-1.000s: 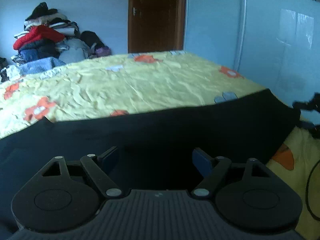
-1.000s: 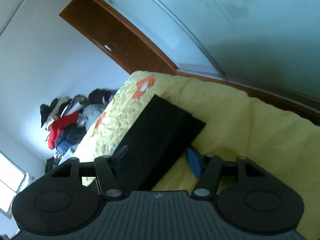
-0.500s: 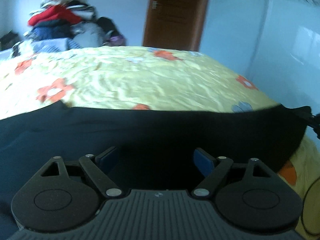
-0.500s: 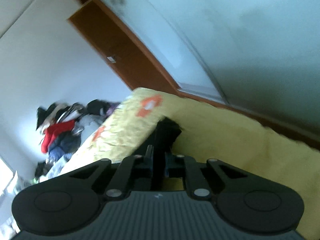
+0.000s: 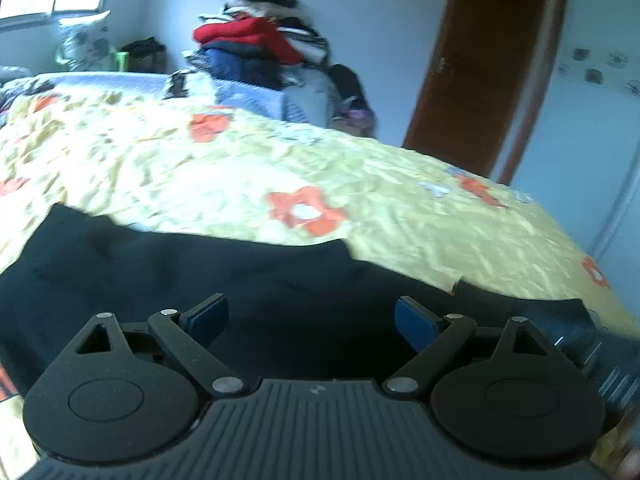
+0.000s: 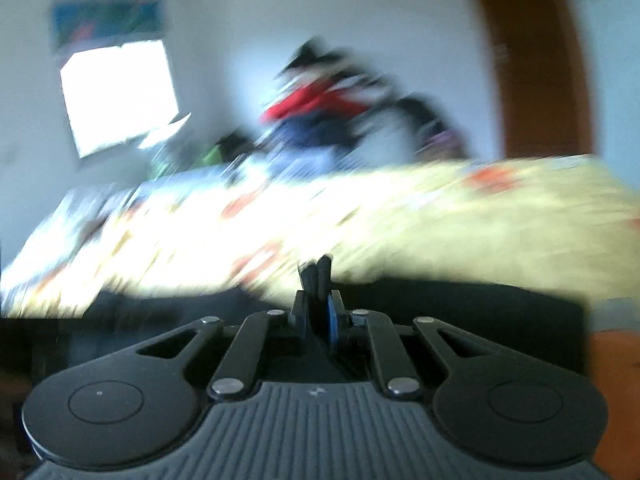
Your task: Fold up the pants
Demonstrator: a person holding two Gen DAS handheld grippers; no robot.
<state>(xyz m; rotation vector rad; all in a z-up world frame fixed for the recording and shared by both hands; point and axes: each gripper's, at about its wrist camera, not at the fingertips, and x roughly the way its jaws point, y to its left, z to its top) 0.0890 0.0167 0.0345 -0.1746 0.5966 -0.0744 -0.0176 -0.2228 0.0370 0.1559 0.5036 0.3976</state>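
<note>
Black pants (image 5: pixel 240 280) lie on a yellow bedsheet (image 5: pixel 224 176) patterned with orange flowers.

No readable text, label, brand or number in either of my wrist views. Small pale emblem on left gripper (image 5: pixel 311 320) body, just behind its fingers, too tiny to read. Right wrist view motion-blurred; nothing legible there.

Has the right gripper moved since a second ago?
Yes. The right gripper, open beside the pants' end then, is now shut on black fabric. Its view has swung from the wardrobe wall toward the clothes pile; the picture is motion-blurred.
</note>
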